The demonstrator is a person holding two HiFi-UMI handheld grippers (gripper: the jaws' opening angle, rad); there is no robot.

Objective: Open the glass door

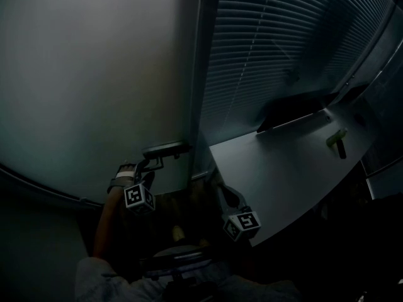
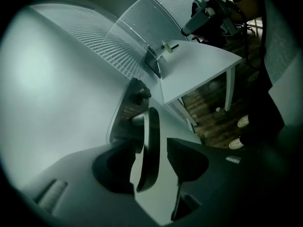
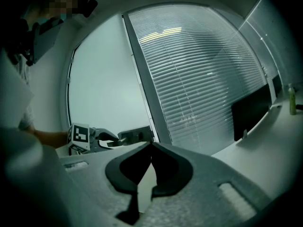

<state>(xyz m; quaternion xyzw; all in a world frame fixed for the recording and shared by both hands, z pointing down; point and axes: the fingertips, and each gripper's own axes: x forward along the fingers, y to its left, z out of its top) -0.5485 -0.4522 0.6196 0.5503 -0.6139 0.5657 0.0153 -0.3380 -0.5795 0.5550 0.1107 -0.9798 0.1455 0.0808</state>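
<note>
The glass door (image 1: pixel 94 87) looks shut; the left gripper (image 2: pixel 152 148), at seven o'clock of the handle (image 1: pixel 165 148), straddles it with jaws apart, not clamping; the right gripper (image 3: pixel 151 148), closed and empty, hangs at four o'clock; gripping, turning and pulling likely remain.

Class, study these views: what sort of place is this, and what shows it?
Probably an office: a frosted glass door with a lever handle, slatted blinds beside it, and a white desk carrying a dark monitor.

Two grippers (image 2: pixel 154 148) (image 3: pixel 150 148), one door handle (image 2: pixel 150 141), one desk (image 1: pixel 283 168), one monitor (image 1: pixel 289 109), one bottle (image 1: pixel 337 137)
</note>
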